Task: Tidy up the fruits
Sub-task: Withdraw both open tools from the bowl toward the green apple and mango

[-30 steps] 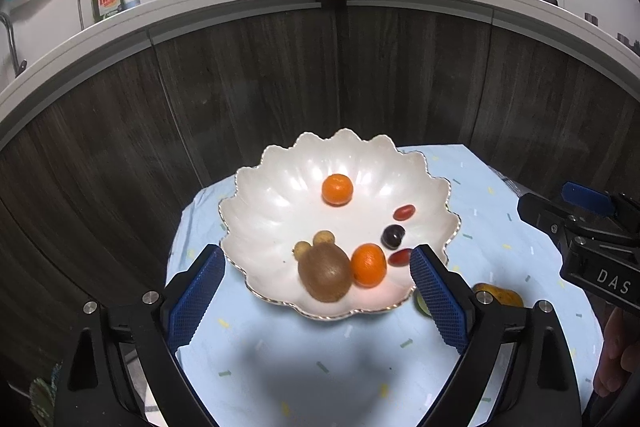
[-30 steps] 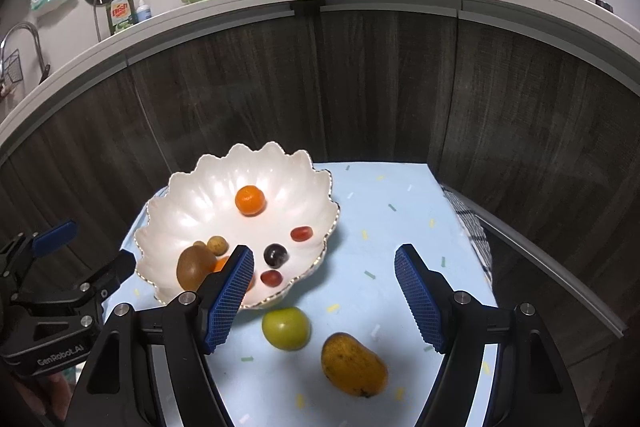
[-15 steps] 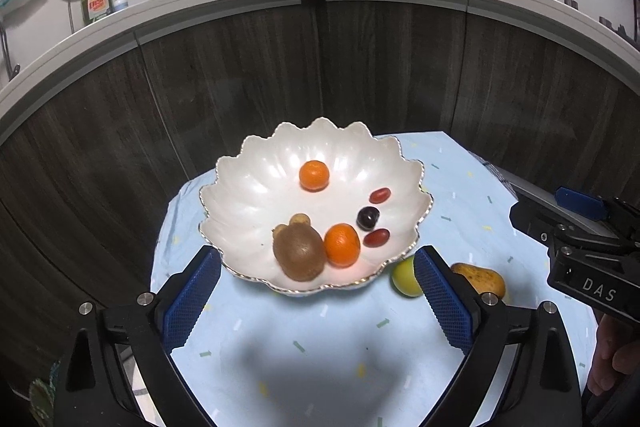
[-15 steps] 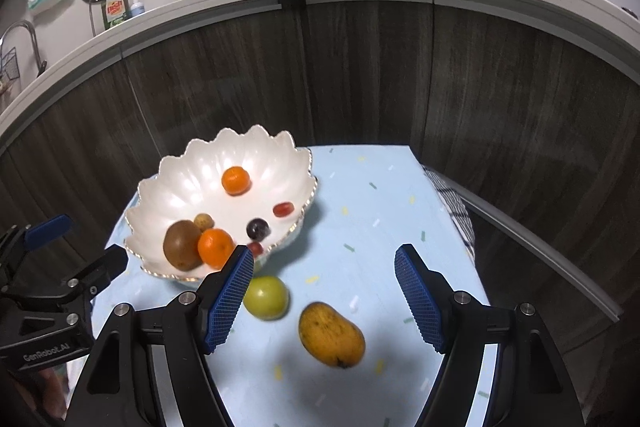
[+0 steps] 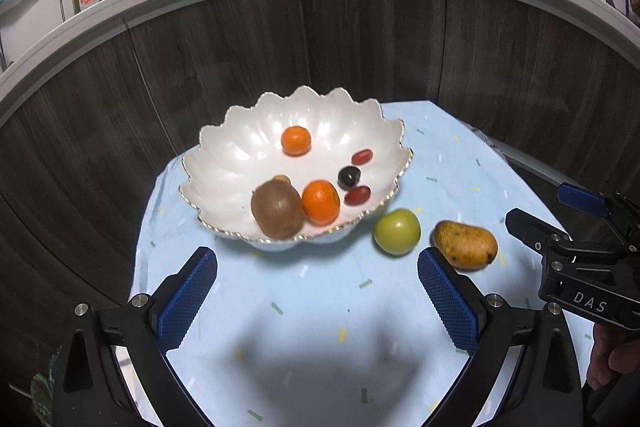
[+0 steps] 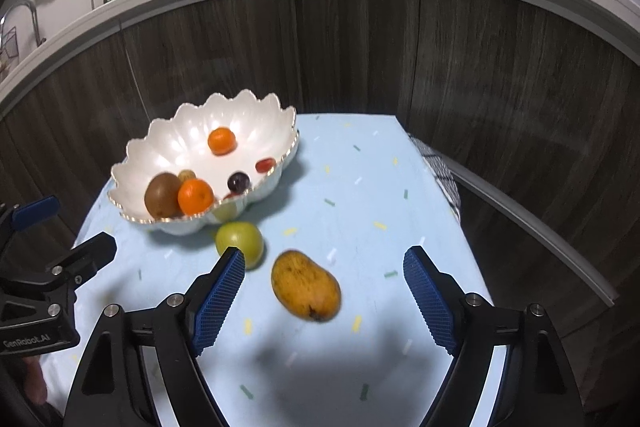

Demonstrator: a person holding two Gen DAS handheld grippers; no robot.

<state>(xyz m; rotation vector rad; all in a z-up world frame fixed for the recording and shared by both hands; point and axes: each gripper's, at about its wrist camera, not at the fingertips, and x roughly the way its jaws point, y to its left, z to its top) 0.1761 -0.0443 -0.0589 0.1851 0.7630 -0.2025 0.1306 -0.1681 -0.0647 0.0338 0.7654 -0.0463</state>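
Note:
A white scalloped bowl stands on the light blue cloth. It holds two oranges, a kiwi, a dark grape and small red fruits. A green apple and a yellow mango lie on the cloth right of the bowl. My left gripper is open and empty, short of the bowl. My right gripper is open and empty, with the mango lying between its fingers and the apple at its left fingertip.
The blue cloth covers a small table whose edges drop off left, right and behind. Dark wood cabinet fronts curve behind it, under a white counter with pans and dishes. A checked towel hangs at the right edge.
Both grippers have pulled back from the bowl. The apple and mango came into the left wrist view. In the right wrist view the mango now lies between the open fingers.

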